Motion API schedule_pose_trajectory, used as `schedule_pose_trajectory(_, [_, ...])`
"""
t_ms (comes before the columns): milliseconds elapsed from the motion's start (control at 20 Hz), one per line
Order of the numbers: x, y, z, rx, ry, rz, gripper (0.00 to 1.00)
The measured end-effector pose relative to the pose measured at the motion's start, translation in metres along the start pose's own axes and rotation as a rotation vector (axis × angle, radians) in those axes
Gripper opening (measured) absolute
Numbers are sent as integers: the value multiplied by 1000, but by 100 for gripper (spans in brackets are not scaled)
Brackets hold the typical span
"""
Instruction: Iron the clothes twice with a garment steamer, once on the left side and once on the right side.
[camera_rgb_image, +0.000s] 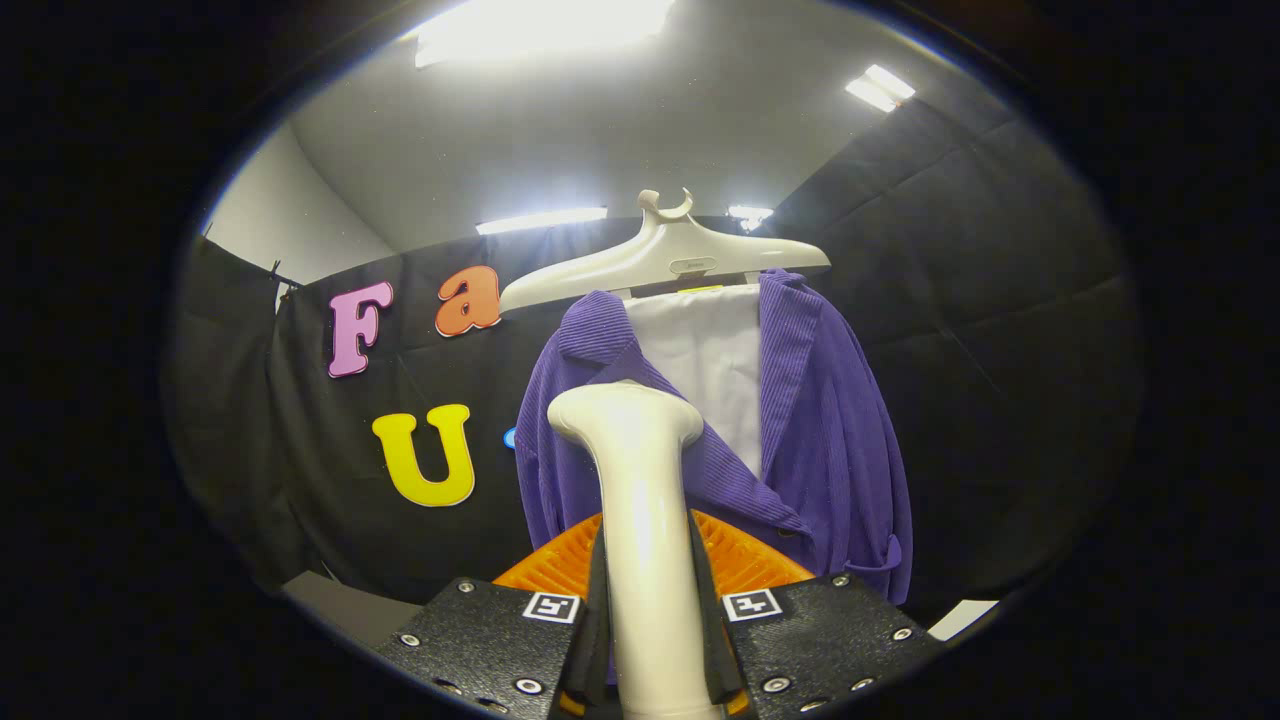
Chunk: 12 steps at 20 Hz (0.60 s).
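A purple corduroy jacket hangs on a pale hanger against the booth wall, with a white panel showing inside its open front. My gripper is shut on the cream handle of the garment steamer, both fingers pressing its sides. The steamer's head points up toward the left front of the jacket, just short of the cloth or touching it; I cannot tell which. An orange ribbed part lies just behind the handle, between the fingers and the jacket's lower edge.
Black padded booth walls stand behind and to the right of the jacket. A grey ledge shows low at the left and a pale strip low at the right. Ceiling lights glow overhead.
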<state>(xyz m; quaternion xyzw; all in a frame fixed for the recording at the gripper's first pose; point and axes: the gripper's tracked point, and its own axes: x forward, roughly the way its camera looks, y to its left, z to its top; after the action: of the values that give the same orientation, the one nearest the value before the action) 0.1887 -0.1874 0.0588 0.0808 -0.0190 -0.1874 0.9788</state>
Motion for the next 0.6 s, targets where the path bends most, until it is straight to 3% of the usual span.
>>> schedule_pose_trajectory(600, [-16,-15,-55,2,99,-19,37])
